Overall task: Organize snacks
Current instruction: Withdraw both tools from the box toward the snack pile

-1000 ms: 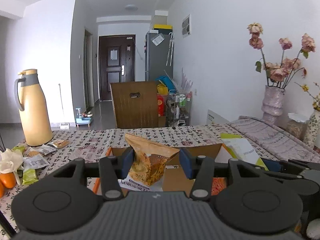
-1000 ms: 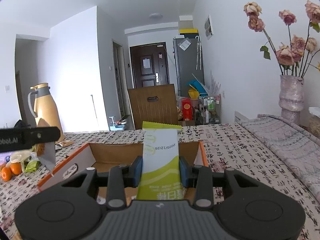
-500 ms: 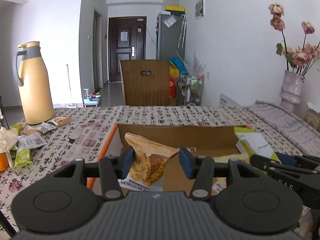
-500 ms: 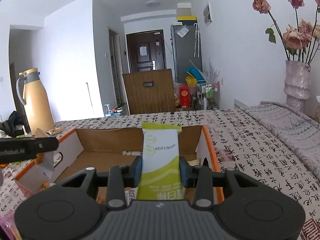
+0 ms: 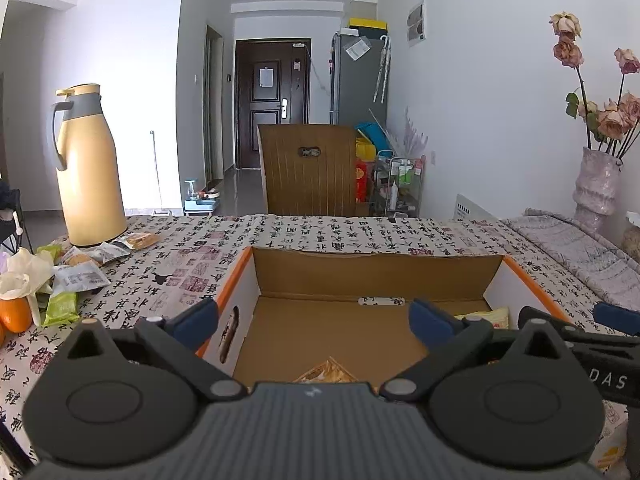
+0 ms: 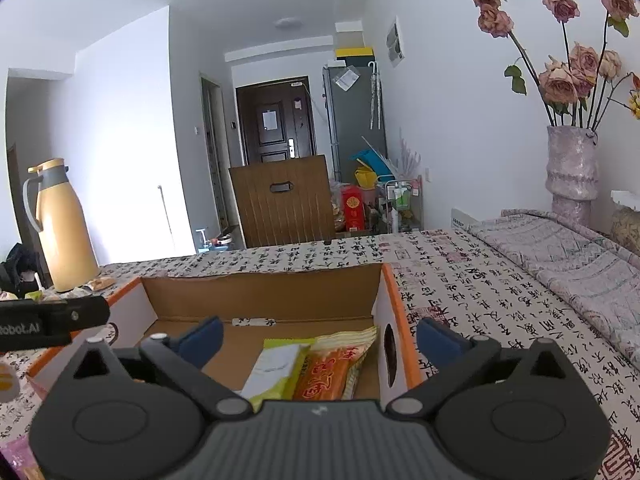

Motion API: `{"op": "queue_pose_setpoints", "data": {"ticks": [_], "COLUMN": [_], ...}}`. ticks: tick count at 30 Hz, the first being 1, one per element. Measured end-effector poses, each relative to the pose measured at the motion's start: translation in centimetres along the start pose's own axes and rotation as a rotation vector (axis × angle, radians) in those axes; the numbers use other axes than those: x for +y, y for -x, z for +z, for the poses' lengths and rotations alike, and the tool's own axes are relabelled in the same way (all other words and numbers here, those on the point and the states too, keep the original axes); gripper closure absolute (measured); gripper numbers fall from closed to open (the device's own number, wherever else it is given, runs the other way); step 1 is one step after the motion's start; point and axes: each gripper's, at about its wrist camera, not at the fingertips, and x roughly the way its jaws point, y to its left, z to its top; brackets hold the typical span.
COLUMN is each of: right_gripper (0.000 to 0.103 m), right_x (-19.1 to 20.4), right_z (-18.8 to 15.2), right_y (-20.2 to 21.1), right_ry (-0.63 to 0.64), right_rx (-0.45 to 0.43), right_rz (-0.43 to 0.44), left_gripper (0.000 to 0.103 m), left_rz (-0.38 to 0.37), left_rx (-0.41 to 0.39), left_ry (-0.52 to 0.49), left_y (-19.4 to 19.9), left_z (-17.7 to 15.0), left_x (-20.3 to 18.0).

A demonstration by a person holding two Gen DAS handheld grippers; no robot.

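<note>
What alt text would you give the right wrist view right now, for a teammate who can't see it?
The right claw is opening over an open cardboard box, nothing between its pads; a green-and-white snack packet and an orange snack packet lie side by side inside the box. The box sits on a calligraphy-print tablecloth, with a yellow thermos far left and a vase of roses right.

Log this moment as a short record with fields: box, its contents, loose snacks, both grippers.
box: open cardboard box on the patterned tablecloth
contents: green-white packet, orange packet, brown packet
loose snacks: small packets beside the yellow jug
left gripper: jaws opening, nothing between them
right gripper: jaws opening, nothing gripped
</note>
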Motion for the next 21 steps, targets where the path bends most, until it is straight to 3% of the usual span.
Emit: {"op": "queue_pose_setpoints", "data": {"ticks": [21], "right_gripper": [0.000], "right_x": [1.2], "right_z": [0.7], "right_y": [5.1], "right_ry": [0.042], "right_rx": [-0.061], "right_rz": [0.019], "left_gripper": [0.000], "left_rz": [-0.030], "left_rx": [-0.068], "left_ry": [0.035], "left_y": [5.6], "left_z": [1.2], "left_x": [0.0]}}
